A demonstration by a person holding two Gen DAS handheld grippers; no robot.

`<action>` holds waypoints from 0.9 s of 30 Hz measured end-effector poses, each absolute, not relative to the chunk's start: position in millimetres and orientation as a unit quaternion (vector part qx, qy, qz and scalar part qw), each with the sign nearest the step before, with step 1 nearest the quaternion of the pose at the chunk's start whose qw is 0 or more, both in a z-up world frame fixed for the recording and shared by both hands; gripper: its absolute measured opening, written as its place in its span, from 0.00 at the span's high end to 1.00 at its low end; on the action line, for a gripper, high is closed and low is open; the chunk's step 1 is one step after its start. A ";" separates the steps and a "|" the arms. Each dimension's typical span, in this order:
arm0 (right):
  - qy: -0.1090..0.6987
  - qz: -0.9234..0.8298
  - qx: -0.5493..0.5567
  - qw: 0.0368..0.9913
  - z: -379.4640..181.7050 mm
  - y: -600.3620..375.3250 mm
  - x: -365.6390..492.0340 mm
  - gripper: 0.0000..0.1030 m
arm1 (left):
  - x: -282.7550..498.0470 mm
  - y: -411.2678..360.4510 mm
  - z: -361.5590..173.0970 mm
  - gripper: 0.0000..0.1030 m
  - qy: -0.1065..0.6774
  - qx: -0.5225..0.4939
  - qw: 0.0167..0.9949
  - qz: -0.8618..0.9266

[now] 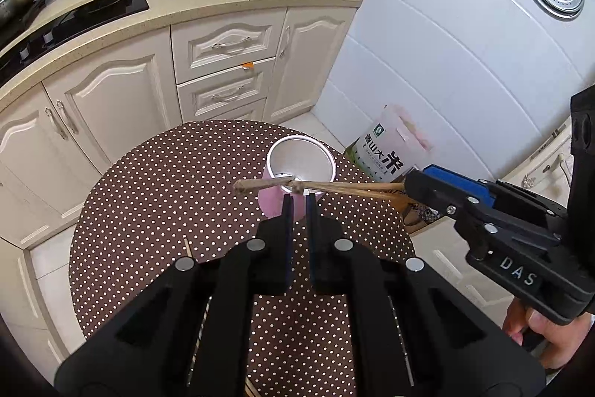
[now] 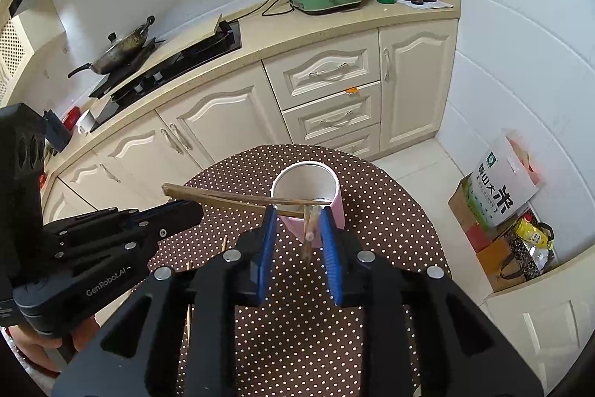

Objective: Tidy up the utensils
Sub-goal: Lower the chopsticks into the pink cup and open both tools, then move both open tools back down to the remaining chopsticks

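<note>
The left claw (image 1: 299, 198) is levelled above the pink cup (image 1: 273, 199), jaws narrow and closed on the chopsticks (image 2: 241, 198) near their thick ends, so they lie across the cup's mouth. The right claw (image 2: 295, 211) faces the cup with jaws partly apart around one more chopstick (image 2: 308, 237); whether it is gripped cannot be told. The cup stands on a brown dotted table (image 1: 148, 211) before cream kitchen cabinets (image 1: 111, 106)
</note>
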State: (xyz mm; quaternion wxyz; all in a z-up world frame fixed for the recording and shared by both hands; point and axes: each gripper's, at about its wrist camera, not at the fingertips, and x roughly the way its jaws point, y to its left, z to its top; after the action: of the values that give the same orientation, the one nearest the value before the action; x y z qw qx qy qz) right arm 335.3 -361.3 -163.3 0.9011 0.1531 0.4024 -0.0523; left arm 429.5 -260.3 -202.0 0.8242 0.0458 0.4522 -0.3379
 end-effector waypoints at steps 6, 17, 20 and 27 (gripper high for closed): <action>0.388 -0.061 0.163 0.905 -153.6 -356.8 320.8 0.76 | 422.3 -241.9 -193.2 0.93 0.444 0.036 0.830 -0.336; 0.371 -0.054 0.165 0.912 -139.4 -329.0 288.9 0.76 | 412.8 -179.1 -198.0 0.93 0.454 0.007 0.839 -0.298; 0.381 -0.043 0.154 0.910 -145.5 -313.0 285.8 0.76 | 410.7 -156.9 -209.6 0.93 0.467 -0.002 0.840 -0.277; 0.426 -0.013 0.142 0.893 -178.2 -281.2 289.4 0.76 | 411.9 -112.0 -245.8 0.93 0.511 -0.020 0.829 -0.226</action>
State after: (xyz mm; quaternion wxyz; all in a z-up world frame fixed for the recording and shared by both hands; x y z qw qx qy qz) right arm 289.4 -281.2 -178.2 0.8933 0.1425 0.4261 -0.0127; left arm 411.9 -112.0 -245.8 0.8292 -0.0202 0.5109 -0.2259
